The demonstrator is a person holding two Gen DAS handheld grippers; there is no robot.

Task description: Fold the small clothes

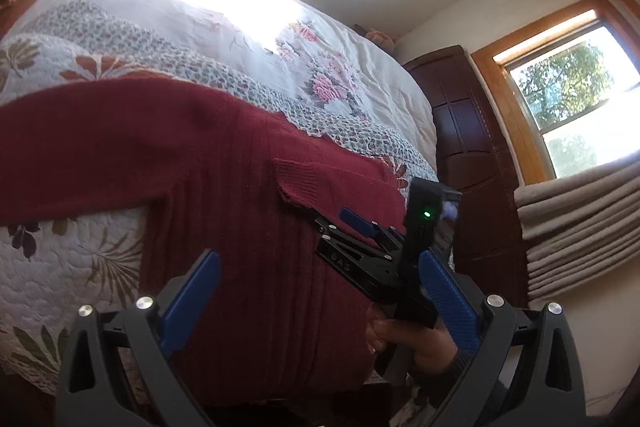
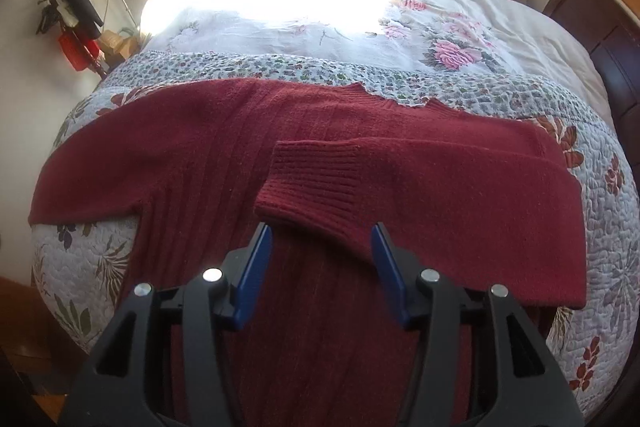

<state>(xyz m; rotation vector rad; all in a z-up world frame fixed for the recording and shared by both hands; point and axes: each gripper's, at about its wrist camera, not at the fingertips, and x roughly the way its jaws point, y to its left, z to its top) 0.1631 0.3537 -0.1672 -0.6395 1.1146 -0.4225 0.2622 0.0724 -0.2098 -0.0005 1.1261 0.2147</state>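
Gaping right tool above sweater

The dark red sweater lies flat on the quilted bed, one sleeve folded across its body; above it the room is free. The right gripper, jaws spread, hangs just near of the sleeve cuff. Bare quilt lies left and far of the sweater. A dark wooden headboard walls the right; a cluttered stand crowds the far left corner
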